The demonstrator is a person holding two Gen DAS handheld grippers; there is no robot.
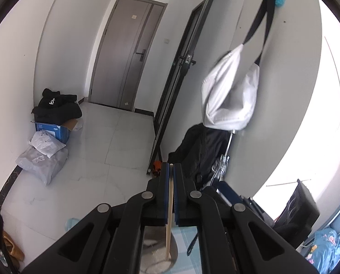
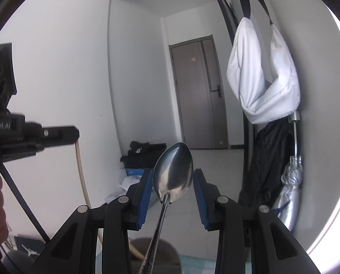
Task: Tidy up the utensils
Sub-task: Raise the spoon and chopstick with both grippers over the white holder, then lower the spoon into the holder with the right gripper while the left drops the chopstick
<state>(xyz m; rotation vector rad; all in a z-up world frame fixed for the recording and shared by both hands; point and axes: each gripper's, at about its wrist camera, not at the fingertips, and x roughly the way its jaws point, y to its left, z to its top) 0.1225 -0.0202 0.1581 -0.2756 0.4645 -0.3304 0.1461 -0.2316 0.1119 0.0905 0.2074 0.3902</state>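
Steel spoon (image 2: 172,175), bowl uppermost, stands between the blue pads of our right tool (image 2: 172,183); its long axis runs near vertical, handle dropping toward the bottom of the right wrist view, bowl tilted slightly right. Our right tool's jaws are spread wide, pads apart from the bowl on both sides, so whether anything grips the handle lower down we cannot tell. Pale wooden stick (image 1: 170,207), likely a chopstick, is clamped between the nearly closed pads of our left tool (image 1: 171,171), its long axis upright, its lower end hanging over a teal-checked table (image 1: 185,239). Our left tool (image 2: 62,134) shows at the left edge of the right view, well apart from the spoon. Beyond: open tiled floor (image 1: 115,141), grey door (image 1: 126,52), white bag (image 2: 261,73) hanging on the right wall.
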